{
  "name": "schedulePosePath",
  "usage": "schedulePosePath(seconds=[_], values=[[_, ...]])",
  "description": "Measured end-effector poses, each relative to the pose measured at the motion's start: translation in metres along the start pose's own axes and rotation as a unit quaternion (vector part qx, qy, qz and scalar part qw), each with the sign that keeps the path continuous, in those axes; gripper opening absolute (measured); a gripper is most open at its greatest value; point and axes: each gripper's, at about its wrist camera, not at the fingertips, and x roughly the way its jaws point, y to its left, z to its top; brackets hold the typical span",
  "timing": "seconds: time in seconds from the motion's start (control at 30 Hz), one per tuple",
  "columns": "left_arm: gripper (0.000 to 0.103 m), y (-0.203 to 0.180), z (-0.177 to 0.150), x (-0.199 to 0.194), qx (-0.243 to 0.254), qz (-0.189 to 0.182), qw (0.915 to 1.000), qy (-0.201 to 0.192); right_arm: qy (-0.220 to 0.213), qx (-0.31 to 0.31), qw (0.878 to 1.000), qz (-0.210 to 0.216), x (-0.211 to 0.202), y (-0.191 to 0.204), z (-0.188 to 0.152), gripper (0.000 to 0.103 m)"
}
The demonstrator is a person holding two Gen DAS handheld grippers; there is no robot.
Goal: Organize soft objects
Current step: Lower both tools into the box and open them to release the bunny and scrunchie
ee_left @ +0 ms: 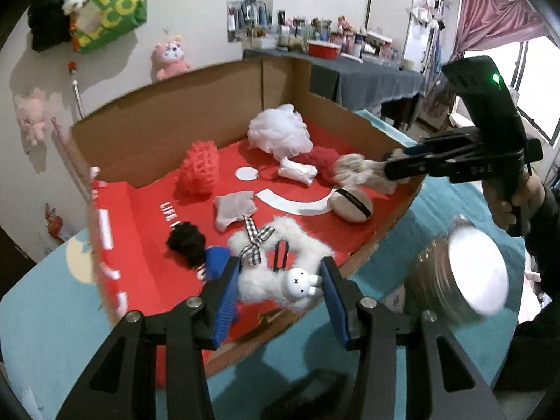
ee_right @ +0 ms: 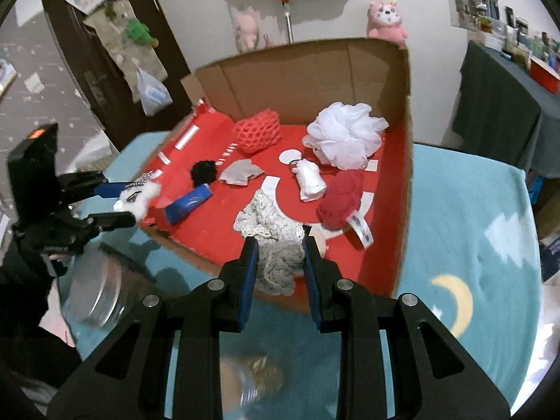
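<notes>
A cardboard box (ee_left: pixel 168 133) with a red floor holds soft things: a white mesh puff (ee_left: pixel 278 131), a red netted ball (ee_left: pixel 200 171), a red knit piece (ee_right: pixel 341 197), a grey pad (ee_left: pixel 233 206), a black pom-pom (ee_left: pixel 185 241). My left gripper (ee_left: pixel 280 280) is shut on a white fluffy bunny toy (ee_left: pixel 280 266) over the box's near edge. It also shows in the right wrist view (ee_right: pixel 138 196). My right gripper (ee_right: pixel 280 262) is shut on a cream crocheted cloth (ee_right: pixel 269 238) above the box floor.
The box stands on a teal blanket (ee_right: pixel 465 245) with a yellow moon print. A round clear lidded tin (ee_left: pixel 465 273) lies beside the box. A cluttered table with a grey cloth (ee_left: pixel 367 73) stands behind. Plush toys hang on the wall.
</notes>
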Motion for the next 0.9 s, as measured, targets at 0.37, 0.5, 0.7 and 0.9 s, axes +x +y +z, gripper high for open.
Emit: schedulePosePath(seconds=[0.37,0.5,0.7,0.9], values=[[0.048,0.003,0.025,0.055,-0.004,-0.001,0.9965,0.084,0.105,-0.005,0.994,-0.014,0.074,0.005,0.043,0.025],[0.048,0.004,0.026,0.072,-0.003,0.004,0.9935,0.114,0.129,-0.004,0.992,-0.007,0.09,0.007,0.05,0.026],[0.049,0.007,0.026,0.081,-0.009,0.006,0.9914,0.131,0.153,-0.006,0.988,-0.01,0.103,0.01,0.054,0.027],[0.049,0.005,0.027,0.083,-0.004,0.011,0.99,0.14,0.164,-0.006,0.986,-0.014,0.106,0.012,0.053,0.027]])
